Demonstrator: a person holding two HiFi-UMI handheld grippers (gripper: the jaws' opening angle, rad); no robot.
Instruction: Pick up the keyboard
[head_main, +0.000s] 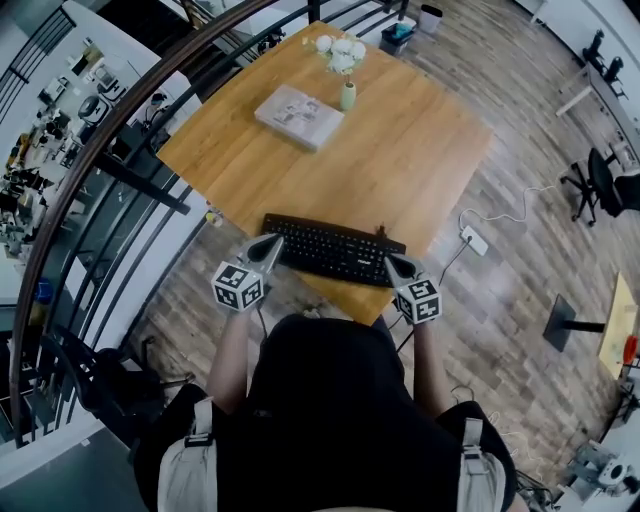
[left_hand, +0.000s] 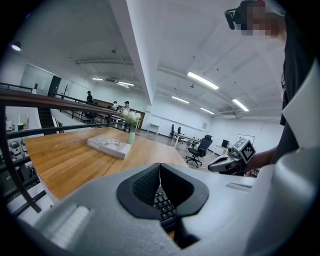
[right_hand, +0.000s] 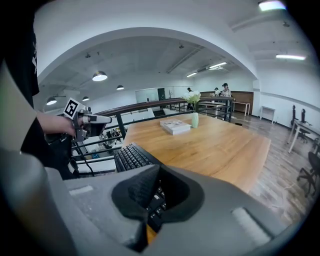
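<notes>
The black keyboard (head_main: 335, 250) lies flat on the wooden table (head_main: 410, 150), along its near edge and close to the person; a book (head_main: 298, 116) and a small green vase (head_main: 347, 96) of white flowers stand well apart from it at the far side.

The left gripper (head_main: 271, 244) sits at the keyboard's left end and the right gripper (head_main: 393, 263) at its right end, both pointing forward and somewhat down; from above the tips look to be just at the 2 short ends, but whether either one touches the keyboard cannot be told. Each gripper's own view shows its 2 jaws clenched pad to pad with nothing between them; keys show just beyond and below the closed tips.

The step in hand reads as the approach, with the 2 grippers bracketing the keyboard; the keyboard is not lifted, and nothing is grasped yet.

The next move probably calls for 1 of 2 things: parting the jaws so each can bite a short end, or pressing the closed tips inward against both ends at once; either way both sides should rise together and level, since the keyboard is long and thin and would tip if 1 end led; the near table edge leaves little room for a slip.
</notes>
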